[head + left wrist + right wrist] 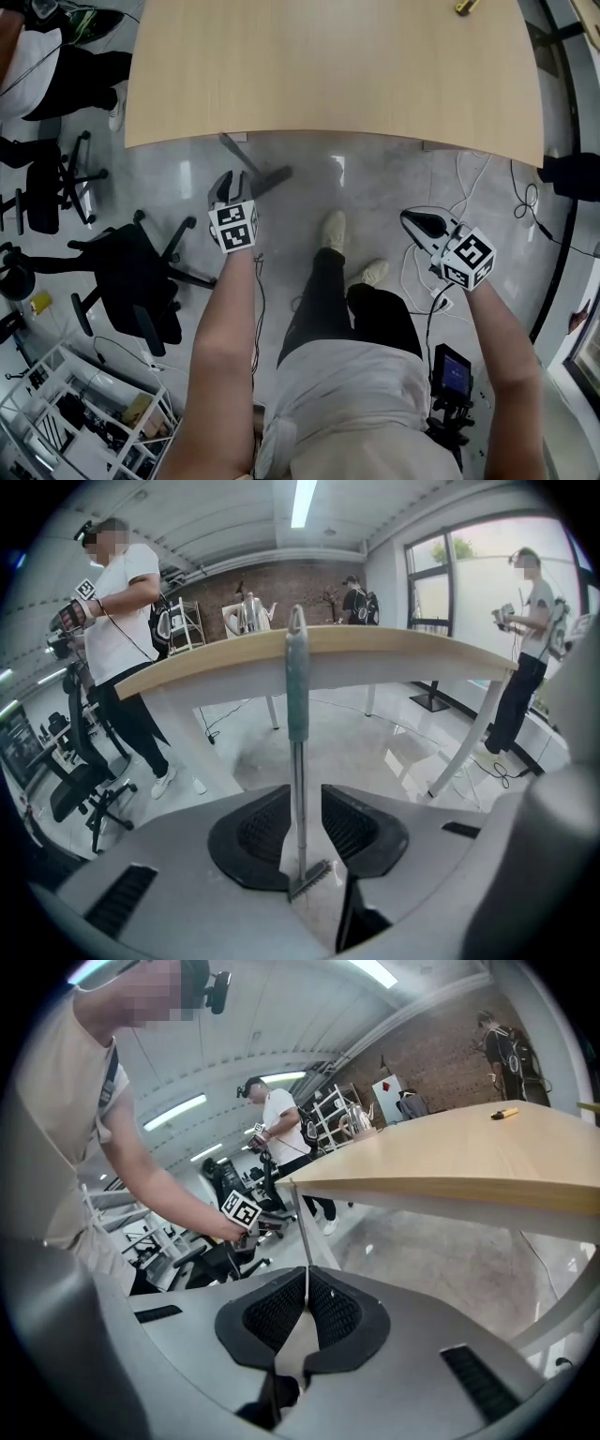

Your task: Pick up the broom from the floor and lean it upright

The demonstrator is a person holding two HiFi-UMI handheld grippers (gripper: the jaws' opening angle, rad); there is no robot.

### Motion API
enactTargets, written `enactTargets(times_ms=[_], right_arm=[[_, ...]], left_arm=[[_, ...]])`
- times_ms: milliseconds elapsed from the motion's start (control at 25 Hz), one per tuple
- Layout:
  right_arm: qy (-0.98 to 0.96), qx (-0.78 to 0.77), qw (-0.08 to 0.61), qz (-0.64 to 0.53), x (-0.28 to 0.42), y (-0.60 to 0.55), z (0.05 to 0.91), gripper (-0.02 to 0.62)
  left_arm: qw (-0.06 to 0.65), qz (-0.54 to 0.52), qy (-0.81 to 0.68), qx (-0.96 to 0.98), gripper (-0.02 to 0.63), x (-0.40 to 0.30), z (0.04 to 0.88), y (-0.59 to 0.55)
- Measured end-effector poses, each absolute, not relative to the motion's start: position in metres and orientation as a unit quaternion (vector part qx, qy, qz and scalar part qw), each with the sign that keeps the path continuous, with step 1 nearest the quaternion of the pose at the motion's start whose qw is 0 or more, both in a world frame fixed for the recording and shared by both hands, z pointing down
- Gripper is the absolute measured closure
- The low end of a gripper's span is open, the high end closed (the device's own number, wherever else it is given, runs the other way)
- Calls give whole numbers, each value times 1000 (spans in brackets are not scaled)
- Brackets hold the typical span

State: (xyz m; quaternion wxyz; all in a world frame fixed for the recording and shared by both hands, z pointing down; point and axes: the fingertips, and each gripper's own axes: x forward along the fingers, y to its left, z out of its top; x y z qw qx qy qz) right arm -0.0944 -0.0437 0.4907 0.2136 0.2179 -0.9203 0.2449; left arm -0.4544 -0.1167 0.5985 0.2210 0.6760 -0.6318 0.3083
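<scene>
The broom (246, 169) stands nearly upright on the floor, its handle top resting against the edge of the wooden table (328, 75). In the left gripper view the broom (296, 696) shows a green grip, a metal shaft and a small brush head down on the floor. My left gripper (230, 184) is just in front of it and open. The shaft shows in the gap between its jaws (300, 799) without touching the pads. My right gripper (410, 218) hangs off to the right, shut and empty. From there (306, 1286) I see the thin broom (302, 1232) in the distance.
Black office chairs (131, 272) stand on the left, and a white shelf rack (84, 412) is at the lower left. Cables (525, 202) trail over the floor on the right. My own feet (335, 230) are between the grippers. Other people (122, 621) stand around the table.
</scene>
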Motion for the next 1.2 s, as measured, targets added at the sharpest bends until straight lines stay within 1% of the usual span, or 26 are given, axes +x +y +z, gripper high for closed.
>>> enactTargets(times_ms=[80, 280, 560, 800, 920, 1080, 1160, 1200], right_arm=[[-923, 219, 207, 238, -94, -44, 482, 577], [-930, 218, 193, 225, -93, -36, 464, 577], [-945, 197, 166, 203, -83, 6, 427, 578], [-956, 180, 144, 179, -79, 38, 407, 578], [-960, 167, 142, 176, -59, 33, 424, 578], [-957, 158, 157, 185, -19, 31, 494, 578], [-952, 169, 167, 192, -18, 37, 508, 578], [-950, 174, 173, 196, -27, 42, 501, 578]], left_arm=[[223, 303, -636, 674, 531, -456, 591, -104], [220, 277, -642, 681, 582, -449, 567, -76], [192, 226, -632, 716, 598, -398, 496, -12], [200, 163, -623, 738, 597, -360, 457, 64], [206, 134, -631, 736, 597, -337, 462, 83], [217, 98, -640, 730, 597, -304, 518, 93], [220, 87, -631, 738, 597, -305, 535, 99], [222, 82, -626, 743, 597, -313, 529, 105]])
